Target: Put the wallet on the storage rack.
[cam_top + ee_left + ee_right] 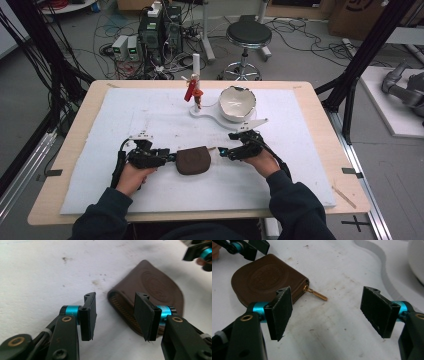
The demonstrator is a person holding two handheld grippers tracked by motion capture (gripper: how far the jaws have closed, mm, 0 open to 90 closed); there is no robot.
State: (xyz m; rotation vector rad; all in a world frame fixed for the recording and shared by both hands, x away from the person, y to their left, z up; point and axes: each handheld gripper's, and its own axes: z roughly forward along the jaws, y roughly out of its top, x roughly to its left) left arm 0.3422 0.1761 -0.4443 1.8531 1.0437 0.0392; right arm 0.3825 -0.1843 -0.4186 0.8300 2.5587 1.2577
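A brown leather zip pouch [194, 160] lies flat on the white foam mat [150, 110], between my two grippers. My left gripper [172, 157] is at the pouch's left end with its jaws open. In the left gripper view the pouch's zipped edge [122, 310] reaches into the gap of the left gripper [117, 315], and no pad presses on it. My right gripper [222, 151] is open just right of the pouch. In the right gripper view the gold zipper pull [317, 294] sticks out of the pouch [267, 277], a little ahead of the open right gripper [329, 312].
A white bowl [237, 102] sits on a white paddle-shaped board [210, 111] at the far middle of the mat. A red piece [190, 92] hangs on a small stand with a white tube [196, 62] beside it. A stool [248, 35] and cables are beyond the table.
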